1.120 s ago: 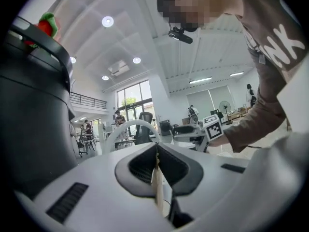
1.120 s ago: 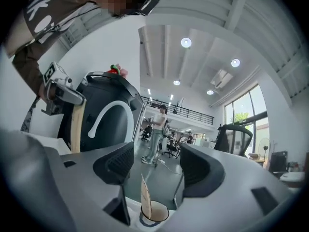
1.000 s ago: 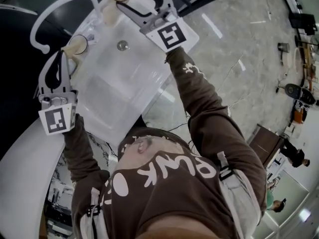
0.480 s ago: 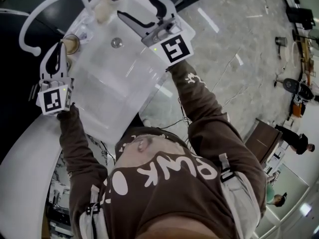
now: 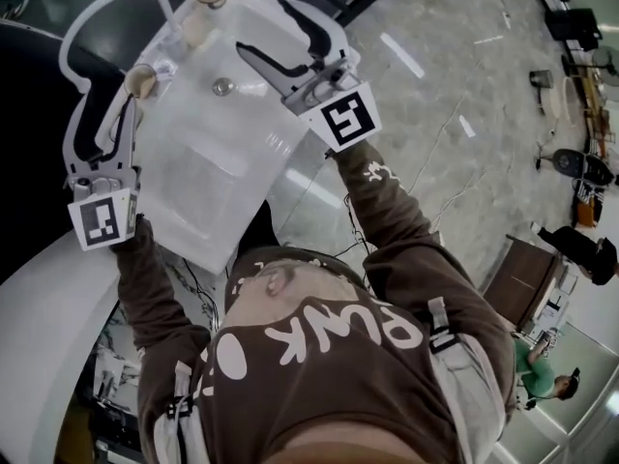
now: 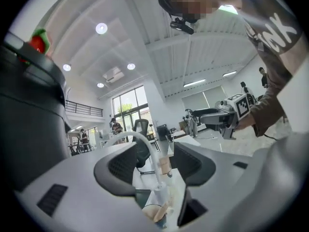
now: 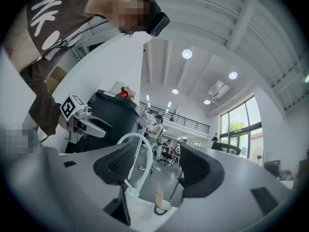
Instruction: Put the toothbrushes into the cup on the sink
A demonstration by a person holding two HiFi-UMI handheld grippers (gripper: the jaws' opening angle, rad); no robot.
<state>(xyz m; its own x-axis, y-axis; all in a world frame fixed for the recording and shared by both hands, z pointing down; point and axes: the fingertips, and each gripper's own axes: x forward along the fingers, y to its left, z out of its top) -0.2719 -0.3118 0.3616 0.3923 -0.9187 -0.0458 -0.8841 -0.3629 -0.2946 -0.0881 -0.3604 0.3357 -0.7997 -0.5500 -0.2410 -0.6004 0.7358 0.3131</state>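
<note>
HEAD VIEW: left gripper (image 5: 104, 109) spread at the faucet (image 5: 106, 8) base, cup (image 5: 140, 82) just past its tips; right gripper (image 5: 266, 27) spread, empty, over the sink (image 5: 193, 191) near the faucet | LEFT GRIPPER VIEW: jaws opening, pinching nothing; toothbrush (image 6: 161, 210) (beige, blurry) sat in that cup | RIGHT GRIPPER VIEW: second cup (image 7: 163, 206) beside the faucet held a second toothbrush (image 7: 159, 193) | STEP: release, probably; next, back straight out without snagging.
</note>
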